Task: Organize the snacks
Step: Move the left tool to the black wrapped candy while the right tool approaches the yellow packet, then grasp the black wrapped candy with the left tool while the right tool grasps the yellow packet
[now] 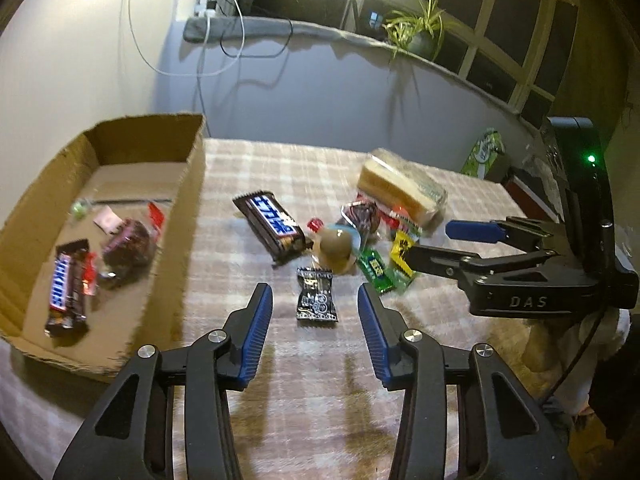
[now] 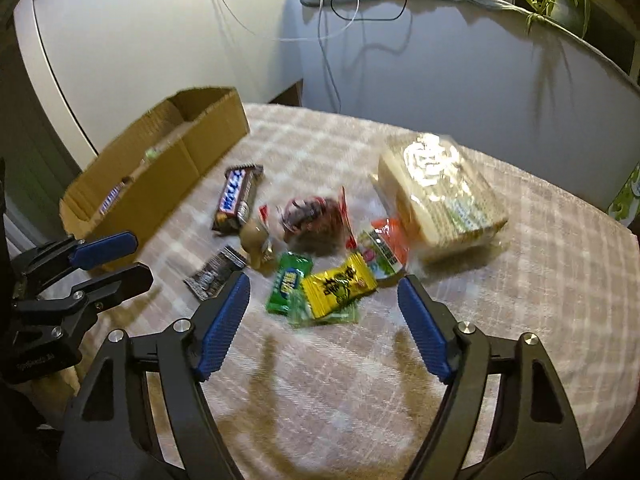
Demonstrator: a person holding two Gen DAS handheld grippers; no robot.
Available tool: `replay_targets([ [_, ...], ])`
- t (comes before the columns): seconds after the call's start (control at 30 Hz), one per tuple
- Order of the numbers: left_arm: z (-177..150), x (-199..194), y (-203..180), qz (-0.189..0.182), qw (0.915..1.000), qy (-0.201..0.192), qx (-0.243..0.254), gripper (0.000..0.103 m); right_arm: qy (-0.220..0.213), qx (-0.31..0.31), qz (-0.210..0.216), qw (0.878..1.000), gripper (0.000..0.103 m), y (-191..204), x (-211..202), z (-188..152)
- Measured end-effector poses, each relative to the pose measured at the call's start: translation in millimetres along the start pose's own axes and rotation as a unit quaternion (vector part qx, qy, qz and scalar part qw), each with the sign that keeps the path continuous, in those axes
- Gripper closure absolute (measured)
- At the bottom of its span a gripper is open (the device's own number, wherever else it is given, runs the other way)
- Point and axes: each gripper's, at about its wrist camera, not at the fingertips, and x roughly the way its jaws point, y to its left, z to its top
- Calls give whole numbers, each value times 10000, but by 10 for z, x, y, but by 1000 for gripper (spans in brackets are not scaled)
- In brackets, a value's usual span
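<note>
My left gripper (image 1: 314,296) is open just above the plaid cloth, and a small black packet (image 1: 316,300) lies between its fingertips without touching them. A cardboard box (image 1: 192,184) to its left holds a Snickers bar (image 1: 66,292) and a dark red bag (image 1: 128,248). My right gripper (image 2: 322,284) is open, with a yellow packet (image 2: 336,286) and a green packet (image 2: 286,284) lying between its tips. Beyond them are a second Snickers bar (image 2: 236,200), a brown round snack (image 2: 256,240), a dark bag (image 2: 316,220) and a wrapped loaf (image 2: 440,196).
The table wears a plaid cloth (image 2: 320,380) and ends near a grey wall. A green carton (image 1: 486,152) stands at the far right edge. In the left wrist view the right gripper (image 1: 430,242) reaches in from the right. A potted plant (image 1: 420,36) sits on the sill.
</note>
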Motion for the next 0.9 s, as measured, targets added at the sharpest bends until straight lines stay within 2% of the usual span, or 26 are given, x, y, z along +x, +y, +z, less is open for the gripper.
replay_targets([
  [0.07, -3, 54, 4, 14, 10000, 54, 1, 60, 41, 48, 36, 10000, 27, -34, 54, 18],
  [0.1, -6, 78, 9, 26, 10000, 79, 5, 60, 77, 92, 71, 9999, 33, -58, 84, 31],
  [0.17, -14, 130, 21, 44, 9999, 136, 11, 60, 165, 220, 196, 9994, 38, -103, 145, 57],
  [0.27, -20, 213, 31, 54, 9997, 232, 25, 60, 260, 308, 301, 9987, 39, -100, 229, 77],
  [0.47, 7, 343, 11, 40, 9993, 364, 115, 60, 336, 179, 216, 9990, 40, -47, 374, 85],
  [0.53, 11, 393, 3, 53, 9990, 416, 138, 60, 412, 153, 187, 9989, 49, -42, 444, 88],
  [0.6, 8, 442, -8, 40, 9987, 489, 167, 61, 390, 111, 127, 9991, 51, -40, 462, 98],
  [0.73, 5, 513, -31, 38, 9978, 586, 297, 61, 389, 74, 176, 9991, 64, -37, 461, 99],
  [0.87, 6, 537, -73, 200, 9971, 577, 450, 79, 372, 114, 250, 9989, 82, -50, 437, 75],
  [0.9, 6, 537, -73, 203, 9971, 569, 459, 79, 373, 143, 274, 9988, 86, -57, 437, 69],
])
